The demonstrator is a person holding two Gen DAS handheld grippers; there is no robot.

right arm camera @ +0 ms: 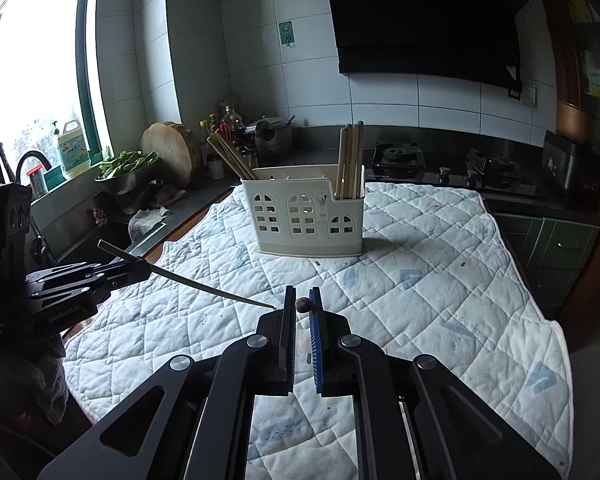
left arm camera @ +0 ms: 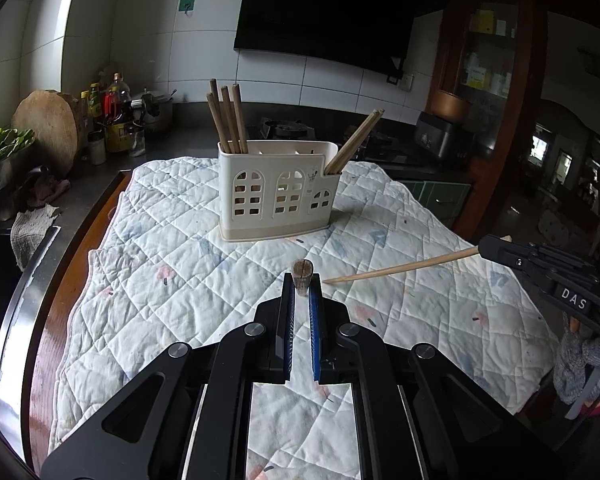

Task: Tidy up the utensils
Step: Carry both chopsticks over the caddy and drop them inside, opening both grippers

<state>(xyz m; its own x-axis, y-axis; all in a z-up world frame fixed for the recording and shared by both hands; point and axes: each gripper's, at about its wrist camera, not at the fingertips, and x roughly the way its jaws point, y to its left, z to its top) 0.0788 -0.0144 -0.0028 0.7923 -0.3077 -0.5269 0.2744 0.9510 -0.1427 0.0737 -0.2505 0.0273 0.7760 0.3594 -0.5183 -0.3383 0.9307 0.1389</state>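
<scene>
A cream utensil holder (left arm camera: 276, 190) with arched cut-outs stands on the quilted cloth (left arm camera: 179, 280); it also shows in the right wrist view (right arm camera: 308, 216). Several wooden chopsticks (left arm camera: 225, 120) stand in its left end and a pair (left arm camera: 354, 142) leans in its right end. My left gripper (left arm camera: 302, 280) is shut on a chopstick seen end-on (left arm camera: 303, 272); from the right wrist view that chopstick (right arm camera: 203, 285) points right over the cloth. My right gripper (right arm camera: 302, 304) is shut on another chopstick (right arm camera: 302, 304), which shows in the left wrist view (left arm camera: 400, 268) pointing left.
A gas hob (right arm camera: 398, 158) and a black range hood (right arm camera: 428, 20) are behind the cloth. At the left are a round wooden board (right arm camera: 167, 152), bottles (left arm camera: 113, 112), a pot (right arm camera: 273, 136), a bowl of greens (right arm camera: 125, 168) and a sink (right arm camera: 79, 216).
</scene>
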